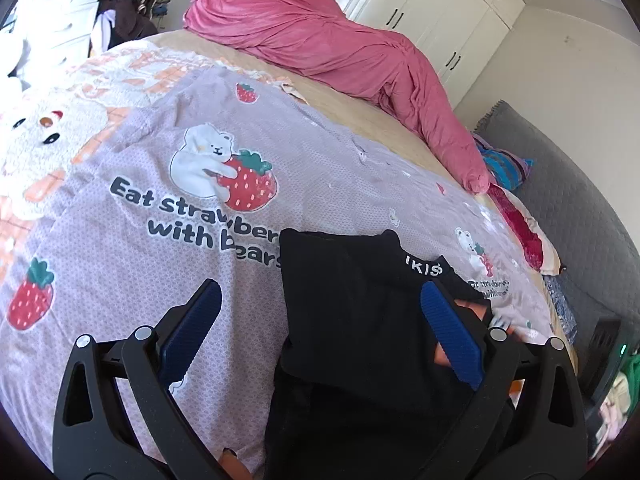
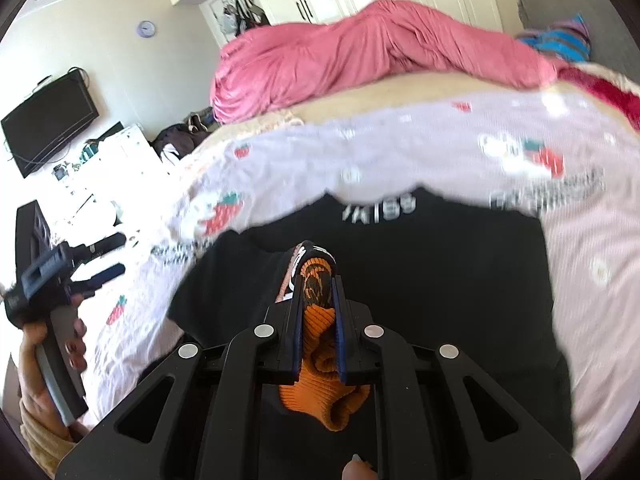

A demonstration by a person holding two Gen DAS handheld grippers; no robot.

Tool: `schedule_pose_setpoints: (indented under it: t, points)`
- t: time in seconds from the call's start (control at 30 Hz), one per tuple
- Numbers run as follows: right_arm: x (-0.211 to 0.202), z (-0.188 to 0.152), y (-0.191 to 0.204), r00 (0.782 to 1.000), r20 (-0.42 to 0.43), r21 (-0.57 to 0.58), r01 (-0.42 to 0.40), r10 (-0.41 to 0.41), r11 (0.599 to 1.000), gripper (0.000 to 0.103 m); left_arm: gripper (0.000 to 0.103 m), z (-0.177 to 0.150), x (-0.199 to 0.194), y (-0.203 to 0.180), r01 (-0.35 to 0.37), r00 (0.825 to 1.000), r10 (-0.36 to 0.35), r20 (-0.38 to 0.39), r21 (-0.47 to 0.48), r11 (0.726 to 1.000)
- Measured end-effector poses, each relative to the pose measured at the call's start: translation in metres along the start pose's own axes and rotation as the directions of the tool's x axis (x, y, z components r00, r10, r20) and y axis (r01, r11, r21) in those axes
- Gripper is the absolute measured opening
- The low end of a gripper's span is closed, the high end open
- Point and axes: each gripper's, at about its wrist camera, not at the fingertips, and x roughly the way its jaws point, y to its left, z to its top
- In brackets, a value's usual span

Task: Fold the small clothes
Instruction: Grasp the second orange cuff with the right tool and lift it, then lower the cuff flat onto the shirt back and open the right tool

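A small black garment (image 1: 352, 320) with white lettering and orange knit trim lies on the lilac strawberry-print bedspread (image 1: 120, 248). My left gripper (image 1: 320, 320) is open and wide, its blue pads (image 1: 192, 328) on either side of the garment's left part, just above it. In the right wrist view the black garment (image 2: 440, 272) spreads across the bedspread (image 2: 580, 280). My right gripper (image 2: 318, 276) is shut on the garment's orange knit cuff (image 2: 320, 348), a fold of it bunched between the pads. The left gripper (image 2: 100, 276) also shows at the far left there, held in a hand.
A pink duvet (image 1: 340, 48) is heaped along the far side of the bed. White wardrobes (image 1: 432, 0) stand behind it. A grey sofa (image 1: 560, 184) with striped cloth is to the right. A wall TV (image 2: 48, 120) and a cluttered white dresser (image 2: 100, 168) stand to the left.
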Motion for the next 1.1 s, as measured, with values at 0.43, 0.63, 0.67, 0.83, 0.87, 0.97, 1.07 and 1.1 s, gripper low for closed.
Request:
schedule_pose_setpoints:
  t: [0.43,0.63,0.67,0.83,0.87,0.97,1.07,1.1]
  points:
    - [0.002,0.022,-0.048,0.991,0.054,0.019,0.125,-0.126,0.992,0.010,0.094,-0.003,0.023,-0.013,-0.087,0.996,0.086,0.023,0.067,0.994]
    - [0.005,0.018,-0.054,0.981,0.061,0.005,0.185,-0.185,0.983,0.009,0.072,-0.015,0.044,-0.032,-0.071,0.997,0.071,0.004,0.122,0.990]
    - [0.005,0.018,-0.053,0.979,0.063,0.000,0.195,-0.194,0.981,0.009,0.066,-0.019,0.049,-0.037,-0.072,0.997,0.073,-0.008,0.140,0.988]
    - [0.008,0.014,-0.055,0.975,0.057,-0.005,0.217,-0.216,0.976,0.009,0.054,-0.033,0.068,-0.051,-0.055,0.996,0.068,-0.062,0.195,0.979]
    - [0.008,0.014,-0.056,0.974,0.055,-0.005,0.218,-0.218,0.976,0.009,0.054,-0.035,0.071,-0.053,-0.051,0.995,0.066,-0.068,0.202,0.978]
    - [0.009,0.013,-0.057,0.974,0.048,-0.002,0.221,-0.221,0.975,0.009,0.052,-0.041,0.080,-0.060,-0.052,0.993,0.075,-0.088,0.237,0.970]
    - [0.010,0.012,-0.059,0.974,0.045,0.007,0.224,-0.224,0.975,0.009,0.052,-0.047,0.086,-0.065,-0.043,0.991,0.073,-0.110,0.253,0.967]
    - [0.010,0.012,-0.060,0.974,0.043,0.011,0.223,-0.223,0.975,0.009,0.052,-0.049,0.087,-0.066,-0.041,0.991,0.073,-0.116,0.257,0.966]
